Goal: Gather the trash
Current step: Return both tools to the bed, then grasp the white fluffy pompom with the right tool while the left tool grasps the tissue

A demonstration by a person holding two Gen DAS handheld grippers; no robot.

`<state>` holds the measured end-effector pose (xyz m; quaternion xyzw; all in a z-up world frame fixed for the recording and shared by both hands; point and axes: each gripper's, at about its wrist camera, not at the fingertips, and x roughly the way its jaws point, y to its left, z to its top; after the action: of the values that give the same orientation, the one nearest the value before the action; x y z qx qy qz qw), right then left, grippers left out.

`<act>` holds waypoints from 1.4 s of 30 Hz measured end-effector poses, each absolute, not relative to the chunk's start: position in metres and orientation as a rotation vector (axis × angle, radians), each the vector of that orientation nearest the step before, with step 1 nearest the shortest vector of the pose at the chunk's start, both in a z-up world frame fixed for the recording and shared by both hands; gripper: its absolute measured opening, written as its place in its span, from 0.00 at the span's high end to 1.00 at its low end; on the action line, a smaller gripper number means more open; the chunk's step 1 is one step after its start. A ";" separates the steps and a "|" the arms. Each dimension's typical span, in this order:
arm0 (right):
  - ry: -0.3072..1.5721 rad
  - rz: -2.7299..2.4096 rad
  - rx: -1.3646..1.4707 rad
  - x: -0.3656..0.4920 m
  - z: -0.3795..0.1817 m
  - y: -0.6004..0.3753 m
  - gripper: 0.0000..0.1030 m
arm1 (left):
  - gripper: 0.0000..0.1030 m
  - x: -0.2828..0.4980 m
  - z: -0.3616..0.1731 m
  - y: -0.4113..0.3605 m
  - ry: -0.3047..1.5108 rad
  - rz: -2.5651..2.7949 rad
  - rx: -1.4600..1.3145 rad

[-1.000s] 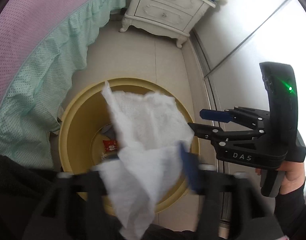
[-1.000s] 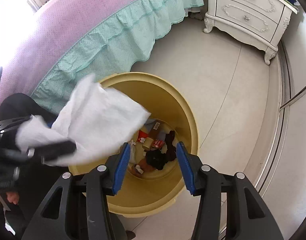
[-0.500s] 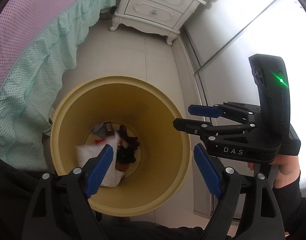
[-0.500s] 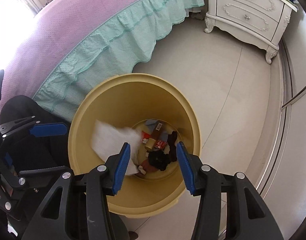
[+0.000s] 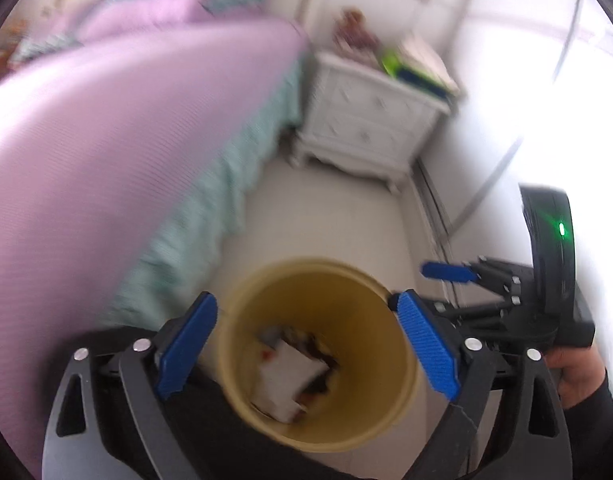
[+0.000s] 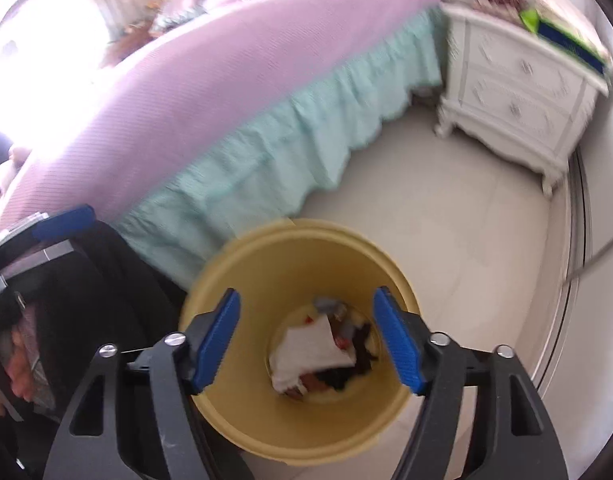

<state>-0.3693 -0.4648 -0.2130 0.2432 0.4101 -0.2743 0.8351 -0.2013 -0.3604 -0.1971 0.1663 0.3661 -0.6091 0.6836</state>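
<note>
Tissue, white, crumpled, lies at bottom of yellow bin on top of dark/red scraps; scraps too blurred to ID. Both views motion-smeared, esp. left wrist view, so bin rim edges are soft. Near rim of bin is cut off behind gripper bodies in both views.

Left gripper: fingers spread wide, nothing between pads, held above bin mouth, pointing down-forward; tissue sits far below, between the two blue pads in view, no contact.

Right gripper: jaws also apart, empty, hovering over bin opening; tissue framed between pads, well below them. In left view it shows at right edge w/ green LED lit, gloved hand on grip.

Bin stands on pale floor, just beside teal bed skirt; white nightstand far right.
</note>
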 end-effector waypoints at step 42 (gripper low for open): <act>0.602 0.338 0.003 0.018 -0.054 -0.213 0.34 | 0.04 0.096 -0.065 -0.011 0.579 -0.255 0.017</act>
<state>0.0179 -0.2127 -0.0542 0.0014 0.2948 0.1657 0.9411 0.0956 -0.0107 -0.0653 0.0083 0.2847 -0.1254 0.9503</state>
